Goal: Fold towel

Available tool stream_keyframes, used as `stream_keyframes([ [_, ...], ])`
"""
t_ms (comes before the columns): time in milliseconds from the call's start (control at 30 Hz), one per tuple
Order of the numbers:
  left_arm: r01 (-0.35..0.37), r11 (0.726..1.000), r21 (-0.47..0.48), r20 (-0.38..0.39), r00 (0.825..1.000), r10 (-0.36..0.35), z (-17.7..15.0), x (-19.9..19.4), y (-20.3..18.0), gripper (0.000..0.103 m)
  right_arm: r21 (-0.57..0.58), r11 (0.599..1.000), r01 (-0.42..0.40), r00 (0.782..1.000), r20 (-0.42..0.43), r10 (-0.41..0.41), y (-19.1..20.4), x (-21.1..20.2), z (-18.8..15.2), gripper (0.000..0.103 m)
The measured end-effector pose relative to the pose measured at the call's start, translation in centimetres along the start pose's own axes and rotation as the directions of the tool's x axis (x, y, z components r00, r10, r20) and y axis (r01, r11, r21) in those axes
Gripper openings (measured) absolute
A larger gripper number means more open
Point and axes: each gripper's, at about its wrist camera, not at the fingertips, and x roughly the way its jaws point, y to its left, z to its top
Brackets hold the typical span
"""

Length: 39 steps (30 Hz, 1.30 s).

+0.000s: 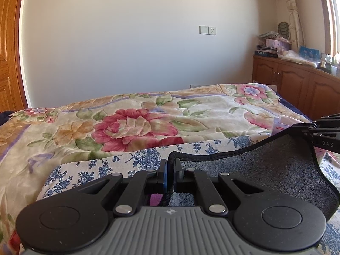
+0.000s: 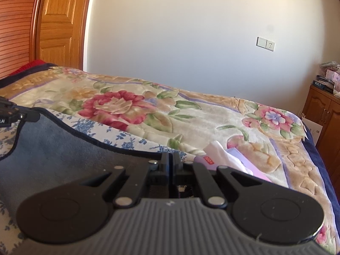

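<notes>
A dark grey towel (image 1: 265, 170) with a black hem is held up above the bed between both grippers. My left gripper (image 1: 170, 163) is shut on one corner of its top edge. My right gripper (image 2: 172, 159) is shut on the other corner, and the towel (image 2: 59, 148) stretches away to the left of it. The right gripper also shows at the right edge of the left wrist view (image 1: 297, 130), and the left gripper at the left edge of the right wrist view (image 2: 31, 114). The towel's top edge sags between the two corners.
Below lies a white cloth with blue flowers (image 1: 102, 167) on a floral blanket (image 1: 136, 125) that covers the bed. A pink and white packet (image 2: 225, 157) lies on the blanket to the right. A wooden cabinet (image 1: 297, 80) stands at far right, a wooden door (image 2: 61, 21) at left.
</notes>
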Motion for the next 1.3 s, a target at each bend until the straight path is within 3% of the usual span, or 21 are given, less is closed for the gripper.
stream_keyframes([
  [533, -0.033, 0.999, 0.035, -0.085, 0.996, 0.036, -1.9, 4.1, 0.5, 0.006, -0.005, 1.0, -0.004, 0.994, -0.108, 0.004, -0.1, 3.7, -2.5, 0.004],
  [633, -0.04, 0.998, 0.042, -0.096, 0.994, 0.044, -2.1, 4.4, 0.5, 0.011, -0.004, 1.0, -0.006, 0.993, -0.118, 0.006, -0.2, 3.8, -2.6, 0.005],
  [767, -0.042, 0.998, 0.038, -0.091, 0.995, 0.045, -2.0, 4.4, 0.5, 0.032, -0.006, 1.0, -0.012, 0.992, -0.122, 0.011, -0.1, 3.8, -2.5, 0.013],
  [833, -0.041, 0.999, 0.035, -0.084, 0.995, 0.044, -2.0, 4.2, 0.4, 0.038, -0.005, 1.0, -0.011, 0.993, -0.119, 0.01, -0.1, 3.6, -2.3, 0.018],
  [867, -0.041, 0.999, 0.03, -0.084, 0.996, 0.043, -2.0, 4.1, 0.4, 0.041, -0.004, 1.0, -0.01, 0.993, -0.118, 0.01, 0.0, 3.4, -2.3, 0.034],
  [933, -0.045, 0.999, 0.023, -0.083, 0.995, 0.047, -2.0, 3.7, 0.4, 0.049, 0.0, 1.0, -0.017, 0.993, -0.113, 0.017, 0.1, 2.8, -2.1, 0.053],
  [1100, -0.06, 0.998, 0.029, -0.07, 0.996, 0.062, -1.6, 2.0, -0.1, 0.073, 0.018, 0.999, -0.034, 0.993, -0.112, 0.036, 0.6, 0.9, -1.5, 0.053],
  [1300, -0.065, 0.998, 0.02, -0.034, 0.997, 0.065, -0.2, -1.9, -0.8, 0.084, 0.058, 0.998, -0.033, 0.993, -0.108, 0.039, 1.2, -2.6, -0.4, 0.053],
])
